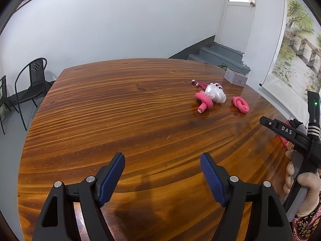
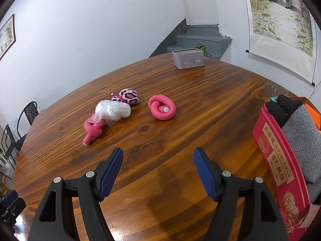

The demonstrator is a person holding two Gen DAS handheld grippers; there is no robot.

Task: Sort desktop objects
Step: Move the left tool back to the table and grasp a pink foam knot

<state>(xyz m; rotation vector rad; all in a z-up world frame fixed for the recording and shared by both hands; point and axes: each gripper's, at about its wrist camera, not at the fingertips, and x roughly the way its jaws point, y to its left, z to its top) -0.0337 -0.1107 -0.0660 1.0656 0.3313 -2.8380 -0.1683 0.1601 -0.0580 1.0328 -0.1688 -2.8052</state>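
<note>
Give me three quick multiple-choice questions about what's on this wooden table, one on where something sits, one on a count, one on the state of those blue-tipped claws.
1. Where is the grey glove?
A. In the red biscuit tin
B. On a chair
C. In the small grey tin at the far edge

2. How many pink foam rollers lie on the table?
A. One
B. Two
C. Four

3. How do the right gripper and left gripper stand?
A. Both clamped on a roller
B. One open, one shut
C. Both open, holding nothing

Answers:
1 A, the glove lies inside the tin.
2 B, the knotted roller and the coiled roller.
3 C, only bare wood shows between the pads.
</note>
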